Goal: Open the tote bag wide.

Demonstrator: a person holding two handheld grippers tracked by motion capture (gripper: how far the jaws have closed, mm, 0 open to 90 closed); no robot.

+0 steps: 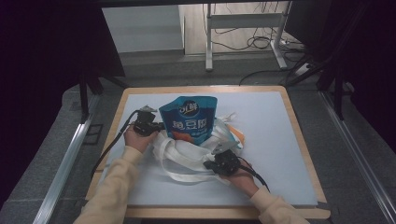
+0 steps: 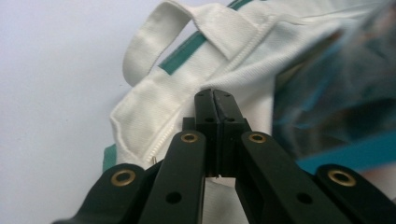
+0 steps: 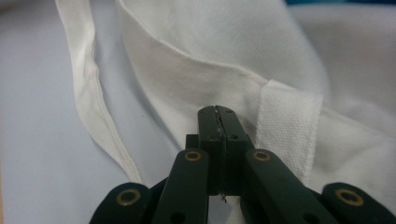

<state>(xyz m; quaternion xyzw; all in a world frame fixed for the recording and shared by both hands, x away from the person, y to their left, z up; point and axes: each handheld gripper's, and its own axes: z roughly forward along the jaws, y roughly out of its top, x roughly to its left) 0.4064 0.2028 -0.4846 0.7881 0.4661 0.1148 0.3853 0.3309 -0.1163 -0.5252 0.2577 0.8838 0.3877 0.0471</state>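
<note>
A white cloth bag (image 1: 187, 156) with green and orange trim lies crumpled mid-table, straps spread. A blue snack pouch (image 1: 189, 119) stands with its lower part inside the bag's mouth. My left gripper (image 1: 161, 126) is at the bag's left rim beside the pouch. In the left gripper view its tips (image 2: 215, 93) are shut on the white hem (image 2: 154, 121), and the blurred pouch (image 2: 336, 93) is at the right. My right gripper (image 1: 209, 162) is at the bag's near rim. In the right gripper view it (image 3: 217, 112) is shut on the bag's edge (image 3: 210, 46), next to a sewn strap end (image 3: 285, 126).
The bag rests on a pale blue mat (image 1: 280, 154) over a wooden-edged table (image 1: 306, 140). A loose strap (image 3: 88, 93) lies on the mat. Behind the table stand white desk legs (image 1: 208, 42) with cables on the floor. Dark frames flank both sides.
</note>
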